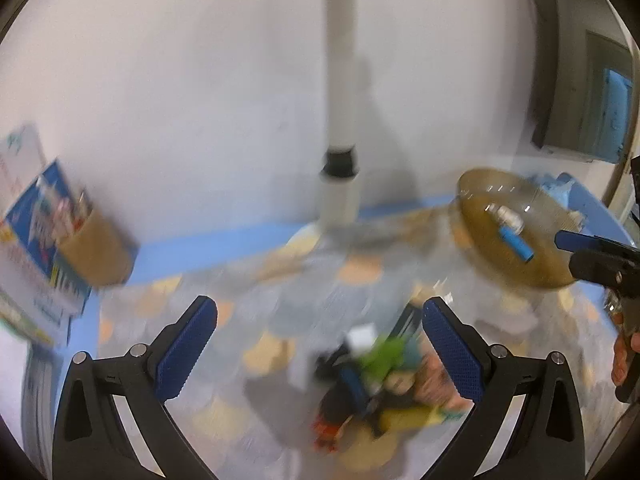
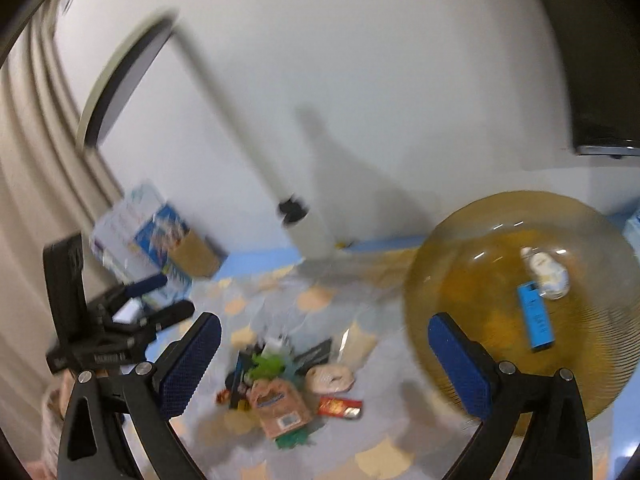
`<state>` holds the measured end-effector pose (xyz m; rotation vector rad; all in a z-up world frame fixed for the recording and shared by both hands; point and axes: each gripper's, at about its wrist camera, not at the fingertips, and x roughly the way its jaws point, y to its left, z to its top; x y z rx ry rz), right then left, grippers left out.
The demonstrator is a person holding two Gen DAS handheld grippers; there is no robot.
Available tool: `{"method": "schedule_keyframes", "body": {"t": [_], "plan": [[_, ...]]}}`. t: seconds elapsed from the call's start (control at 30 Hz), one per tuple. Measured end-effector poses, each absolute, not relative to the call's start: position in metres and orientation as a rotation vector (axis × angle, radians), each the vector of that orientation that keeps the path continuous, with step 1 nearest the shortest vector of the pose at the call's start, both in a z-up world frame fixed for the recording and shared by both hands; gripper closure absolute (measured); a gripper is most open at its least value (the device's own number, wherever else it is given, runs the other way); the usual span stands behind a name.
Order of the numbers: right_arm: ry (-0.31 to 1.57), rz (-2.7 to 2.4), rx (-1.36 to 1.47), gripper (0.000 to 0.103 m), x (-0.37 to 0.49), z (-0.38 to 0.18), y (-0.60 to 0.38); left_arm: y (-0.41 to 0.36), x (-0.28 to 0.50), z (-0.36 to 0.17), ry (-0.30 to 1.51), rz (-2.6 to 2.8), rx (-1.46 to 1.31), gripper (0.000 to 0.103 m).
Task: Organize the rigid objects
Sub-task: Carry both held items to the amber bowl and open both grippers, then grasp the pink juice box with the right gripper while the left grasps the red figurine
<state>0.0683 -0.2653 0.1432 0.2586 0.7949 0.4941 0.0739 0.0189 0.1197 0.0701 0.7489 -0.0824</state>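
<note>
left gripper [image 1: 320, 344] and right gripper [image 2: 324, 356]: both tongs wide, empty. pile of small items [image 2: 280, 384] lies mid-table; amber bowl [image 2: 520, 304] near the right edge already holds a blue lighter [image 2: 536, 316]. judged light, stiff, small: grip across narrow sides.

Blurred pile of small objects [image 2: 280, 380] on table; blue stick [image 2: 536, 316] perhaps in amber bowl [image 2: 460, 248].

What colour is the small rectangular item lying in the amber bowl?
Light blue item in the bowl; clearest in the right wrist view.
</note>
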Motion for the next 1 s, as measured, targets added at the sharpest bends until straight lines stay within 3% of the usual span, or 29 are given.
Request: {"method": "schedule_keyframes", "body": {"t": [0.23,0.47,0.67,0.73,0.8,0.87,0.9,1.0], "plan": [[0.899,0.563,0.122,0.000,0.047,0.091,-0.205,0.031,0.057,0.049,0.868,-0.040,0.044,0.001],[0.963,0.565,0.045,0.000,0.040,0.050,-0.179,0.054,0.038,0.017,0.912,-0.013,0.006,0.001],[0.996,0.574,0.051,0.011,0.049,0.033,-0.169,0.053,0.042,0.002,0.952,-0.050,0.010,0.000],[0.996,0.589,0.044,0.016,0.050,0.028,-0.166,0.047,0.044,-0.003,0.948,-0.046,0.035,0.000],[0.977,0.582,0.025,0.039,0.049,0.030,-0.166,0.046,0.044,-0.002,0.943,-0.042,0.030,0.000],[0.959,0.593,0.037,0.054,0.049,0.033,-0.168,0.046,0.046,0.000,0.945,-0.026,0.016,0.000],[0.958,0.598,0.038,0.059,0.050,0.033,-0.168,0.047,0.047,0.001,0.945,-0.015,0.010,0.000],[0.970,0.619,0.017,0.060,0.051,0.028,-0.165,0.047,0.048,0.005,0.944,0.025,-0.009,0.000]]}}
